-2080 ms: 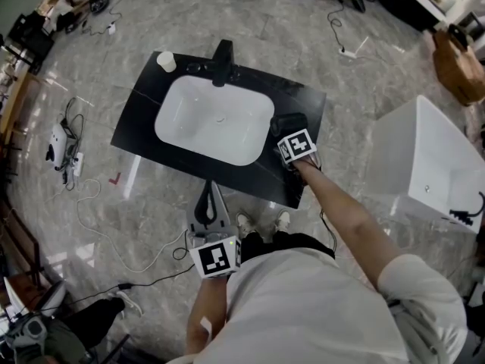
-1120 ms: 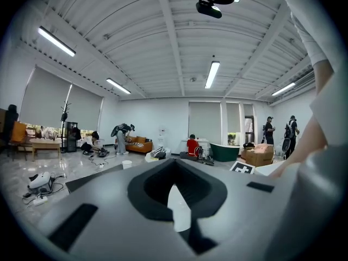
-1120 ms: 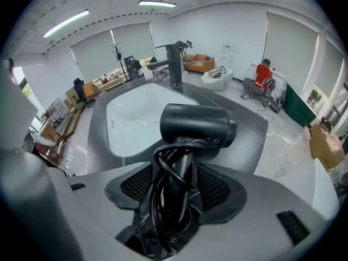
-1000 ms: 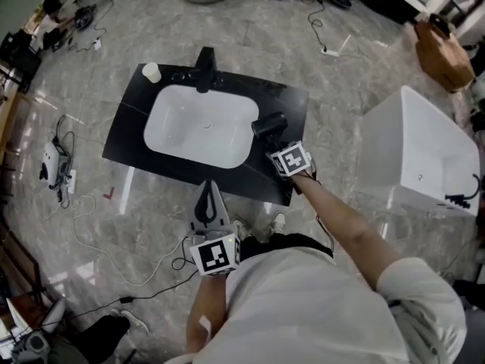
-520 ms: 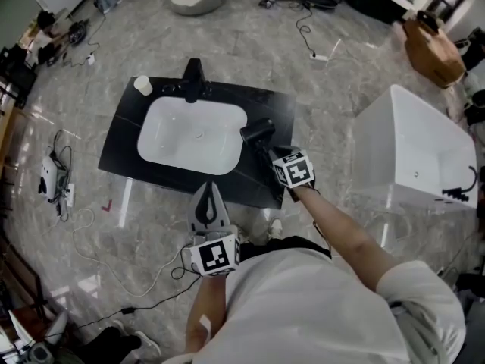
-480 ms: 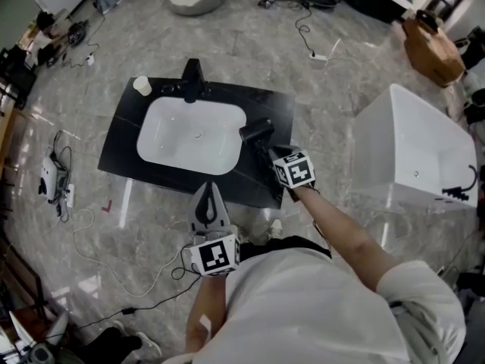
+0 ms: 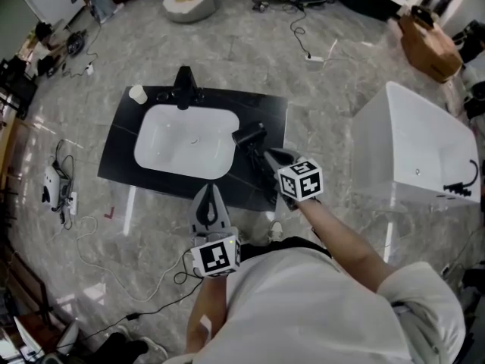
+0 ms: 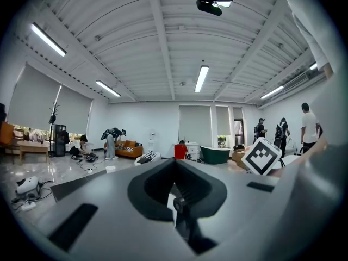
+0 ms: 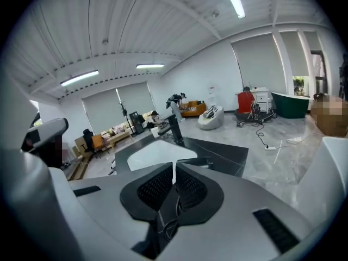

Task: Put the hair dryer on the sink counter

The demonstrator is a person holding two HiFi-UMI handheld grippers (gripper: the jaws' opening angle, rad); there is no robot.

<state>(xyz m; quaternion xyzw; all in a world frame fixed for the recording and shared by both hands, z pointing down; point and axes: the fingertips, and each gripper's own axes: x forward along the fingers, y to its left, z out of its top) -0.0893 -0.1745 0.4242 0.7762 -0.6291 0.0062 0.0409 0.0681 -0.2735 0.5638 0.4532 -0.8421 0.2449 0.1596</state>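
The black hair dryer (image 7: 249, 136) lies on the black sink counter (image 7: 269, 108), just right of the white basin (image 7: 182, 142). Its handle runs toward me. My right gripper (image 7: 268, 156) hovers over the counter's front right part, a little behind the dryer, shut with nothing between its jaws. In the right gripper view its closed jaws (image 9: 173, 170) point over the counter (image 9: 223, 152) toward the basin (image 9: 152, 148) and faucet (image 9: 175, 125). My left gripper (image 7: 210, 191) is held in front of the counter, shut and empty; in the left gripper view its jaws (image 8: 175, 172) point out across the room.
A paper cup (image 7: 138, 94) and a black faucet (image 7: 183, 86) stand at the counter's back. A white bathtub (image 7: 417, 154) stands to the right. Cables and a power strip (image 7: 314, 58) lie on the marble floor. People stand far across the room.
My right gripper has let go of the hair dryer, drawn back toward me and closed its jaws. The dryer stays on the counter. My left gripper has barely moved.
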